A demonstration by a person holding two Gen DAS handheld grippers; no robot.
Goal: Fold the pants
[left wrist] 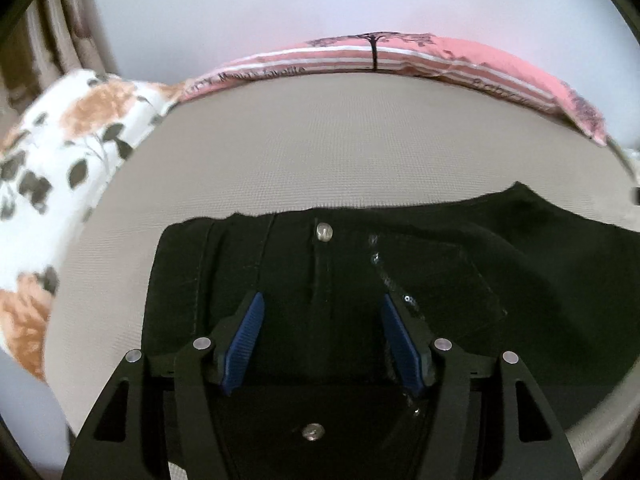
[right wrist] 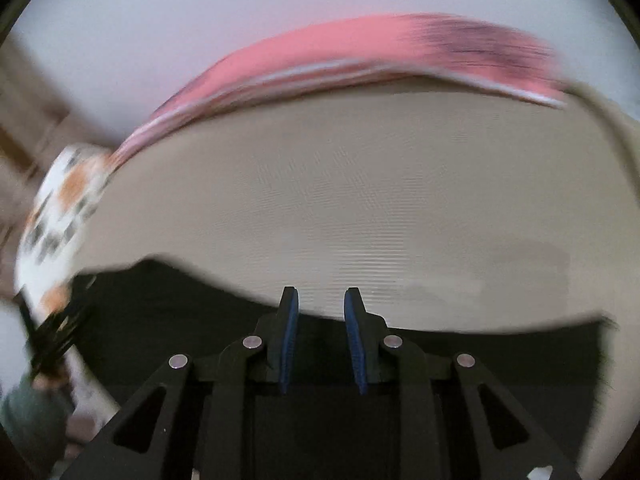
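Black pants (left wrist: 400, 264) lie flat on the beige bed sheet (left wrist: 320, 140), waistband away from me, with a silver button (left wrist: 324, 233) at the top middle. My left gripper (left wrist: 322, 300) is open just above the fly area, below the button, holding nothing. In the blurred right wrist view the pants (right wrist: 160, 312) stretch across the bottom. My right gripper (right wrist: 321, 294) is open with a narrow gap, its tips at the pants' far edge, holding nothing.
A pink striped pillow (left wrist: 400, 56) lies along the far side of the bed, also in the right wrist view (right wrist: 360, 52). A white floral pillow (left wrist: 60, 152) lies at the left. The other hand and gripper show at the left (right wrist: 44, 352).
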